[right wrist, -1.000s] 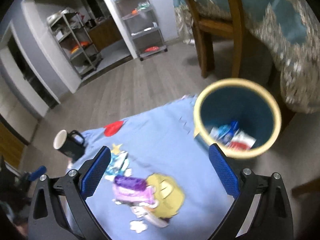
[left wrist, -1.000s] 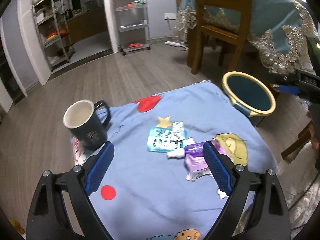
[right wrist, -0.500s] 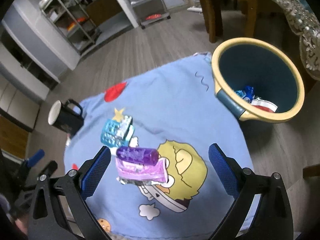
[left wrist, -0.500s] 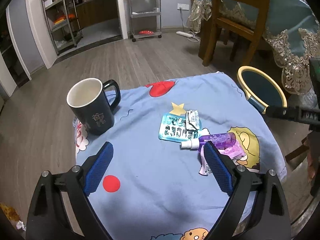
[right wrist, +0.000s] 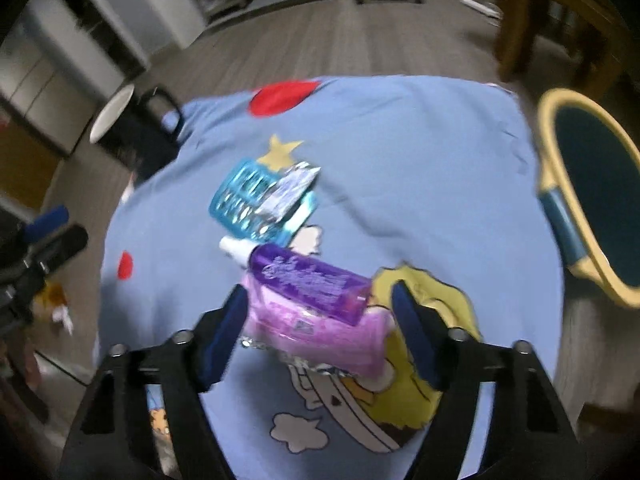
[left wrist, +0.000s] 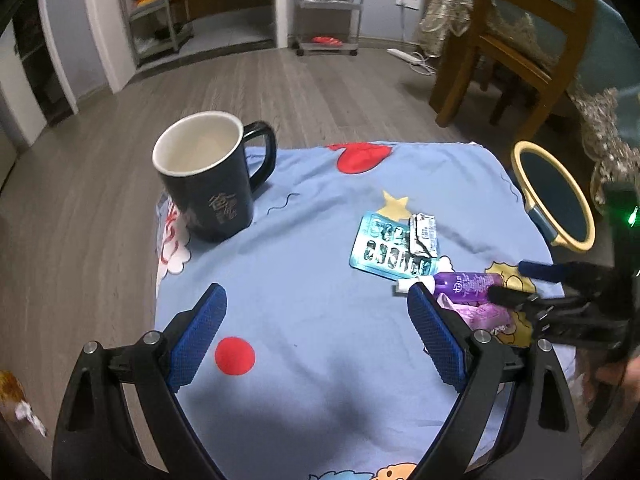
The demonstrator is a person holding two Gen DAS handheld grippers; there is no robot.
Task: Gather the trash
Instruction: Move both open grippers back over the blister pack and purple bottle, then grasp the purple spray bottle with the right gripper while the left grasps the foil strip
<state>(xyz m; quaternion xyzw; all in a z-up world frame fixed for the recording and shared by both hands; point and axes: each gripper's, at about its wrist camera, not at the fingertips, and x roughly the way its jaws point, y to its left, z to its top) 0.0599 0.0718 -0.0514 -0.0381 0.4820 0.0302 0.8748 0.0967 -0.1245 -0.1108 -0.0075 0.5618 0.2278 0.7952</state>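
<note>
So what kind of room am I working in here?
Most likely a home dining area: a wooden chair at a lace-trimmed tablecloth, wire storage shelves by a doorway, and wood-look flooring.

The blue cloth (left wrist: pixel 304 264) looked matt and soft; the mug (left wrist: pixel 208 184) was glossy, perhaps ceramic; the purple bottle (right wrist: pixel 308 280) was clear shiny plastic; the blister pack (left wrist: pixel 384 248) gleamed like foil; the floor (left wrist: pixel 320 88) resembled matt wood

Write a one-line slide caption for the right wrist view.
Right tool closing around a purple bottle lying on a pink packet on the blue cartoon cloth, yellow-rimmed bin alongside.
</note>
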